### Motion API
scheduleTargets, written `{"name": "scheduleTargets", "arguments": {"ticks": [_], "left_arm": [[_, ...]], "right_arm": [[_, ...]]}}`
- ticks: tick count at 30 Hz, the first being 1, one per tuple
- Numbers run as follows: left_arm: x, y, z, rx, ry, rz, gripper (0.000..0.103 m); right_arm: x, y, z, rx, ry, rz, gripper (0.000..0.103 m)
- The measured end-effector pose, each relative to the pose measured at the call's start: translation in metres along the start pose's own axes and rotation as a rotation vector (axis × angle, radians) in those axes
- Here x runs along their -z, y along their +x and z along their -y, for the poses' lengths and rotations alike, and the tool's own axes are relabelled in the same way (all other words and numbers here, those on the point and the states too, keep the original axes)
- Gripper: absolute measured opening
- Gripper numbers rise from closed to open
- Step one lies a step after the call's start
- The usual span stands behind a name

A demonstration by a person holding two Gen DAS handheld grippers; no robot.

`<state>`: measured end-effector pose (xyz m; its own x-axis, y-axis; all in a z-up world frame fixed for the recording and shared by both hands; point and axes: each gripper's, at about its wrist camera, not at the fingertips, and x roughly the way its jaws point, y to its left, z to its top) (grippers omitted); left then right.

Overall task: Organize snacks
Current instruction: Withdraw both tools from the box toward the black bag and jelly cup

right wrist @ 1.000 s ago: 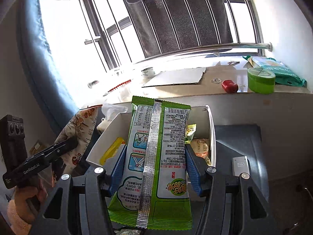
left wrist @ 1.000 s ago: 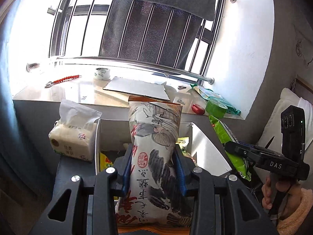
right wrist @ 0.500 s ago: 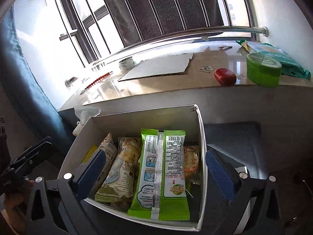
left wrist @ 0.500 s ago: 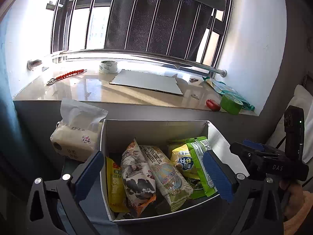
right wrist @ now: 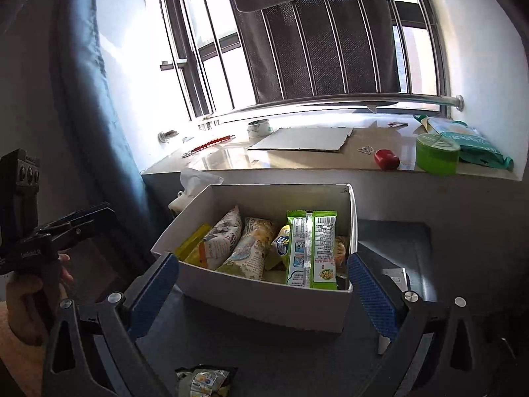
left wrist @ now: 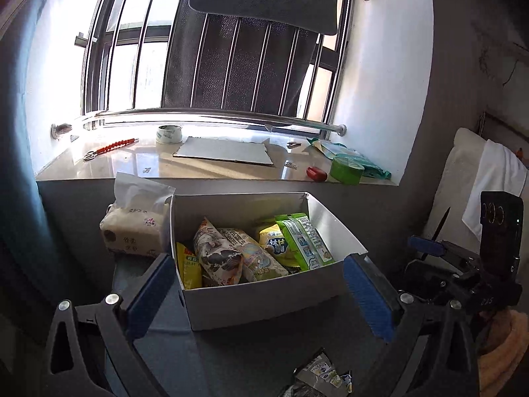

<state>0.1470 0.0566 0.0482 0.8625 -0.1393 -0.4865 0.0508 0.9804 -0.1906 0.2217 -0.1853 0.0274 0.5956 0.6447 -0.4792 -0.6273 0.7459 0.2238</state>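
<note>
White cardboard box (left wrist: 264, 301), open-topped, on the dark grey counter (left wrist: 251, 357), its far wall toward the stone windowsill (left wrist: 211, 168). Contents, packets leaning side by side:
- yellow packet (left wrist: 189, 269), against the box's left wall;
- cream packet with black ink-style print (left wrist: 218, 258), next to it;
- pale illustrated packet (left wrist: 261, 258), centre;
- small yellow pouch with blue lettering (left wrist: 276, 241), behind;
- long green-and-white packet (right wrist: 310, 251), toward the box's right wall, back seam up, with an orange-toned packet (right wrist: 340, 248) between it and the wall.

Dark packet with small printed squares (left wrist: 320, 375), loose on the counter at its near edge, outside the box.

Left gripper (left wrist: 261, 294): jaws spread wide, blue pads either side of the box front, nothing held. Right gripper (right wrist: 261, 292): likewise wide open and empty, pads flanking the near box wall, not touching it.

White soft tissue pack (left wrist: 135, 228), on the counter just beside the box's left wall.

Windowsill: grey cardboard sheet (left wrist: 224, 155), tape roll (left wrist: 169, 134), red-beaded scissors-like tool (left wrist: 110, 145), small red object (left wrist: 316, 173), green round tin (left wrist: 347, 168), teal wipes pack (right wrist: 476, 144).
</note>
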Motion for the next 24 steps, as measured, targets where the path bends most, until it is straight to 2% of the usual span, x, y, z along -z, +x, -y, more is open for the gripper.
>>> {"name": "scheduleTargets", "arguments": {"ticks": [8, 15, 18, 24], "left_arm": [[0.074, -0.035, 0.025, 0.026, -0.014, -0.025, 0.103], [0.141, -0.039, 0.028, 0.070, -0.127, -0.084, 0.103], [0.157, -0.044, 0.029, 0.083, -0.171, -0.082, 0.103], [0.165, -0.049, 0.046, 0.082, -0.126, -0.088, 0.103]], "right_arm": [[0.075, -0.045, -0.007, 0.001, 0.091, 0.011, 0.103], [0.133, -0.054, -0.008, 0.037, 0.135, -0.061, 0.103], [0.152, -0.055, -0.014, 0.056, 0.108, -0.102, 0.103], [0.174, -0.040, -0.039, 0.046, 0.013, -0.200, 0.103]]}}
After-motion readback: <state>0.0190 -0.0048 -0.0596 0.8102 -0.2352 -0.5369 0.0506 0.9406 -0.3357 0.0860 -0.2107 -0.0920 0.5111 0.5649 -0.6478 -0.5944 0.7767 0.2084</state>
